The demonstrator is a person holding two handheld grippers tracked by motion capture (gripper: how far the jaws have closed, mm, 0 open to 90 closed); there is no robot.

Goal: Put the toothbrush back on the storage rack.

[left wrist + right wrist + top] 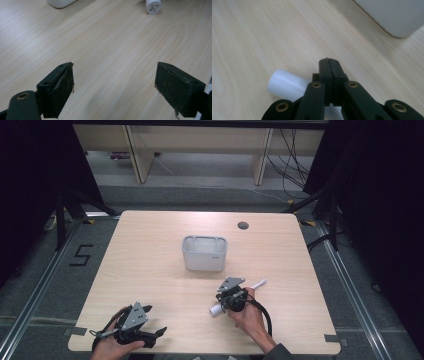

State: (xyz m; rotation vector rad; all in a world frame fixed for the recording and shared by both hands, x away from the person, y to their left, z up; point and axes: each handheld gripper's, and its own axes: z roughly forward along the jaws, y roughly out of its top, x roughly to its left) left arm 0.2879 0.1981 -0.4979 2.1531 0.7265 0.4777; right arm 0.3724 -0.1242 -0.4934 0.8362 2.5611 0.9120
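Right now the right hand-held gripper [329,62] is hovering closed over the white tube [285,85]; the left hand-held gripper [115,85] is resting open on the surface [150,265].

The bin [204,253] is set on the table [150,270], near its middle. The tube [218,309] is laid on the table before the bin and slightly to its right, under the right gripper [231,292]. The left gripper [150,336] is found well to the bin's left and before it, at the table's near edge.
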